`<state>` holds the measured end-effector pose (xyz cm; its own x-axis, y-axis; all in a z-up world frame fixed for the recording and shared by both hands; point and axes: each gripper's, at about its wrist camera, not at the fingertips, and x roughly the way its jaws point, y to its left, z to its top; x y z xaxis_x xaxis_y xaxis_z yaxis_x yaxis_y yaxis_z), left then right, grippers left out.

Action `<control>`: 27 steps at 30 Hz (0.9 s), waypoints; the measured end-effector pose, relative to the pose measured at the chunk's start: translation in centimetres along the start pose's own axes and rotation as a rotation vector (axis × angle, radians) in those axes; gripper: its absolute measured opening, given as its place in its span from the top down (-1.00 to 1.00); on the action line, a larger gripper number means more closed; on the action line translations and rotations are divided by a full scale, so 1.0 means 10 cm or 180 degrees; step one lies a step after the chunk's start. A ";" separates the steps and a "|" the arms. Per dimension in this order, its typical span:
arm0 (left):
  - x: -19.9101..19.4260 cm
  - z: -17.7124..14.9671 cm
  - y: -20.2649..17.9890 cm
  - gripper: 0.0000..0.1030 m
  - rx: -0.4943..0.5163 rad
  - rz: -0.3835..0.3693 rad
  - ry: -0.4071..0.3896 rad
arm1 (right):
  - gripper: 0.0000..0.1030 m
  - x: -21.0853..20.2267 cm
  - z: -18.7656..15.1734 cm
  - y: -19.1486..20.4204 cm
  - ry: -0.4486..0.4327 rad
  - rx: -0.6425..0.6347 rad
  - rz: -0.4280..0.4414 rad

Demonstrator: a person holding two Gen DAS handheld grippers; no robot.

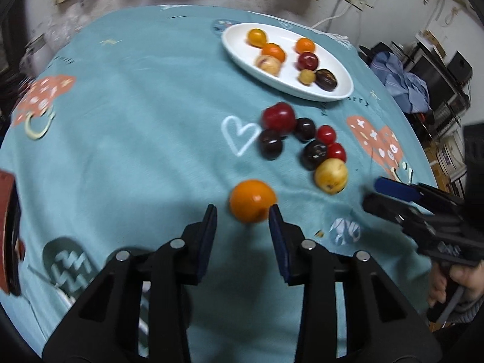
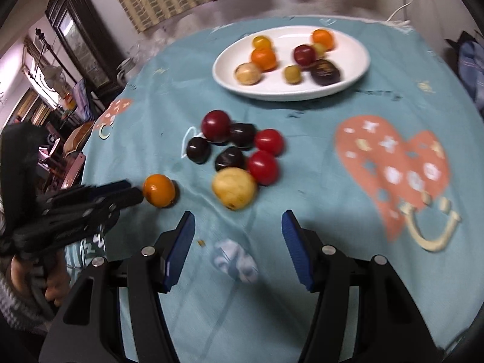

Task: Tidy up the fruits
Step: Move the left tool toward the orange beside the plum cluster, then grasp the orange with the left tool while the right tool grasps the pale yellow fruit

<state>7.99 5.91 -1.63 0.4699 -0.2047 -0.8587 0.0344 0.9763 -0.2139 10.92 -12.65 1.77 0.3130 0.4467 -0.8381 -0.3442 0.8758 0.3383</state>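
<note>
Roughly half done: seven fruits sat on the plate (image 1: 239,51), eight remained on the cloth (image 1: 136,121); left gripper (image 1: 243,211) narrowed, empty, beside the orange (image 1: 252,200), right gripper (image 2: 238,220) half-open, empty.

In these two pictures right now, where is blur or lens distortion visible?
Left wrist view: the table edge bows from the fisheye; the right gripper is smeared. Right wrist view: the fruits on the white plate and the coral heart print are motion-blurred; corners are dark.

Dim indoor light, motion blur, strong fisheye bending, dark corners.
</note>
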 end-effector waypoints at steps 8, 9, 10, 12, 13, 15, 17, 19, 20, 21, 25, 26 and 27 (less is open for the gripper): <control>0.12 -0.02 0.04 0.30 -0.0077 -0.0029 0.0045 | -0.03 0.27 0.13 0.00 0.0200 0.0029 0.0001; 0.14 0.01 0.02 0.30 -0.0063 -0.0037 0.0044 | 0.03 0.29 0.14 0.00 0.0225 0.0041 0.0033; 0.18 0.06 -0.02 0.29 -0.0028 -0.0052 0.0048 | 0.06 0.31 0.14 0.00 0.0228 0.0053 0.0047; 0.23 0.13 -0.08 0.29 0.0038 -0.0081 0.0067 | 0.06 0.33 0.15 0.01 0.0226 0.0075 0.0047; 0.25 0.15 -0.10 0.26 0.0068 -0.0084 0.0078 | 0.06 0.34 0.15 0.01 0.0226 0.0091 0.0051; 0.30 0.19 -0.15 0.19 0.0123 -0.0060 0.0096 | 0.10 0.37 0.17 0.00 0.0223 0.0114 0.0053; 0.38 0.23 -0.17 0.19 0.0138 -0.0055 0.0135 | 0.14 0.42 0.18 -0.02 0.0237 0.0127 0.0054; 0.44 0.26 -0.16 0.20 0.0110 -0.0081 0.0160 | 0.21 0.42 0.17 -0.03 0.0221 0.0120 0.0049; 0.45 0.26 -0.16 0.22 0.0090 -0.0095 0.0163 | 0.24 0.40 0.15 -0.05 0.0215 0.0122 0.0054; 0.47 0.27 -0.15 0.22 0.0065 -0.0111 0.0165 | 0.25 0.39 0.14 -0.06 0.0212 0.0122 0.0067; 0.49 0.26 -0.12 0.22 0.0020 -0.0192 0.0164 | 0.25 0.30 0.09 -0.13 0.0198 0.0187 0.0114; 0.47 0.24 -0.12 0.22 0.0018 -0.0208 0.0171 | 0.25 0.27 0.08 -0.14 0.0193 0.0205 0.0119; 0.46 0.22 -0.12 0.22 0.0014 -0.0221 0.0174 | 0.25 0.23 0.04 -0.16 0.0191 0.0229 0.0130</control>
<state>12.05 3.98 -4.32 0.4175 -0.2753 -0.8660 0.0692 0.9599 -0.2718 12.59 -12.91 -0.53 0.2457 0.4726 -0.8463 -0.2904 0.8689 0.4009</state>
